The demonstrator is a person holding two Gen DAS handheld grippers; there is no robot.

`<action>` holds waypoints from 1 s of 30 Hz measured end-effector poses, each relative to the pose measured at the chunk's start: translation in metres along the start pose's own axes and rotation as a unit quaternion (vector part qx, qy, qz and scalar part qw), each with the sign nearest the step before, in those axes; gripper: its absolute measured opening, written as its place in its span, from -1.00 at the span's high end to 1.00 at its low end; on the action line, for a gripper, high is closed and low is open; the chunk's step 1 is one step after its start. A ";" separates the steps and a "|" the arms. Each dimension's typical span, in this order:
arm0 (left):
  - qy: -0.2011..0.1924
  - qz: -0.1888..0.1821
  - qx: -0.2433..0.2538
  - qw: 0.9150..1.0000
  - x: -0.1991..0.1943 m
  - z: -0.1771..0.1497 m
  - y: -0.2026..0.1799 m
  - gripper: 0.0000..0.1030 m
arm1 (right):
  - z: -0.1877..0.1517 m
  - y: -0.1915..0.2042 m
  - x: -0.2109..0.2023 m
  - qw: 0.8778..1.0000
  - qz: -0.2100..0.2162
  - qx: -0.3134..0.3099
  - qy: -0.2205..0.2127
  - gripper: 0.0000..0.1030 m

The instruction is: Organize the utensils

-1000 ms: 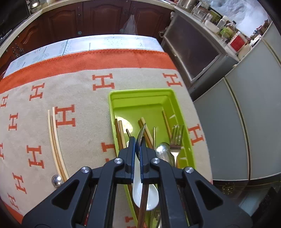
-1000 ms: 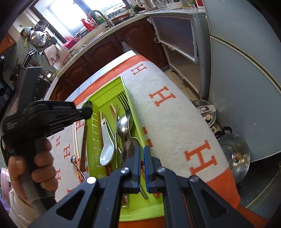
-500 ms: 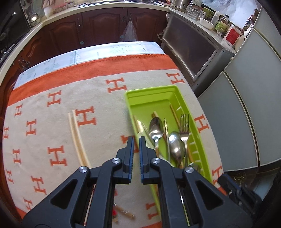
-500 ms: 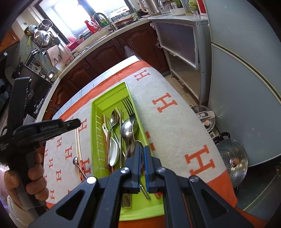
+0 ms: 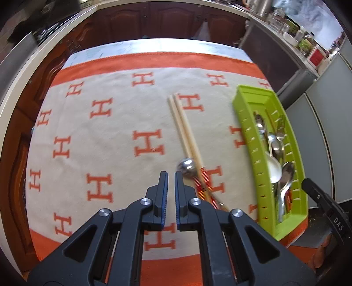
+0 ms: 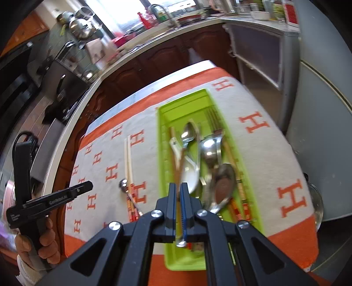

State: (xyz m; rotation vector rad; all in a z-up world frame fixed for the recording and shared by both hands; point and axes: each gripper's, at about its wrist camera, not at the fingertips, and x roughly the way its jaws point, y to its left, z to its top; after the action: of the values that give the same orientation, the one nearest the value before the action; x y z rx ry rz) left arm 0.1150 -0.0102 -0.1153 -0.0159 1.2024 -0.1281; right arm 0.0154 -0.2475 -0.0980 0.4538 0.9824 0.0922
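Note:
A lime green tray (image 5: 246,123) lies on the right of the cloth and holds spoons, forks and chopsticks. Left of it, on the cloth, lie pale chopsticks (image 5: 184,127) and a metal spoon (image 5: 187,168). My left gripper (image 5: 171,176) is shut and empty above the cloth, its tips just left of that spoon's bowl. My right gripper (image 6: 178,187) hangs over the near half of the tray (image 6: 161,154), shut on a thin metal handle (image 6: 181,242) that pokes back between its fingers. The head of that utensil is hidden. In the right wrist view the left gripper (image 6: 88,187) is at the left, in a hand (image 6: 46,239).
The orange-and-beige H-pattern cloth (image 5: 110,132) covers the table; its edges drop off at front and right. Dark wooden cabinets (image 5: 165,19) and a cluttered counter stand behind. A steel pot lid (image 6: 316,204) lies on the floor at the right, beside grey appliance fronts.
The left gripper let go of a spoon into the tray, then swung left over the cloth to beside the loose spoon. The right gripper shifted a little over the tray and rolled.

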 end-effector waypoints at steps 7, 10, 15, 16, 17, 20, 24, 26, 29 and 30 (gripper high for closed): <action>0.011 0.031 -0.023 0.999 0.015 -0.029 0.035 0.95 | -0.006 0.052 0.026 0.997 0.023 -0.074 0.028 0.91; 0.022 0.030 -0.031 0.999 0.024 -0.037 0.044 0.95 | -0.009 0.072 0.040 0.993 0.029 -0.106 0.042 0.91; 0.028 0.030 -0.039 0.998 0.031 -0.049 0.055 0.95 | -0.016 0.103 0.068 0.984 0.019 -0.169 0.060 0.86; 0.030 0.028 -0.041 0.998 0.032 -0.051 0.058 0.95 | -0.018 0.109 0.073 0.981 0.015 -0.183 0.061 0.86; 0.031 0.025 -0.043 0.998 0.034 -0.052 0.061 0.95 | -0.020 0.114 0.080 0.978 0.008 -0.198 0.061 0.86; 0.036 0.021 -0.051 0.998 0.038 -0.055 0.067 0.95 | -0.026 0.127 0.100 0.969 -0.019 -0.239 0.060 0.81; 0.040 0.015 -0.062 0.997 0.042 -0.057 0.076 0.95 | -0.032 0.135 0.119 0.956 -0.052 -0.283 0.059 0.56; 0.040 0.012 -0.066 0.997 0.044 -0.058 0.079 0.95 | -0.034 0.138 0.125 0.951 -0.064 -0.298 0.058 0.56; 0.036 0.007 -0.068 0.997 0.044 -0.058 0.082 0.95 | -0.035 0.141 0.133 0.947 -0.077 -0.307 0.056 0.56; 0.036 0.007 -0.067 0.997 0.044 -0.057 0.082 0.95 | -0.035 0.142 0.135 0.945 -0.084 -0.311 0.055 0.56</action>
State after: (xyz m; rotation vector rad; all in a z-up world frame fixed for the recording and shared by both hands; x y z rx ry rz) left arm 0.0845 0.0702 -0.1833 -0.1218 1.2812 -0.0355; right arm 0.0805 -0.0700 -0.1617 -0.2186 1.0377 0.2657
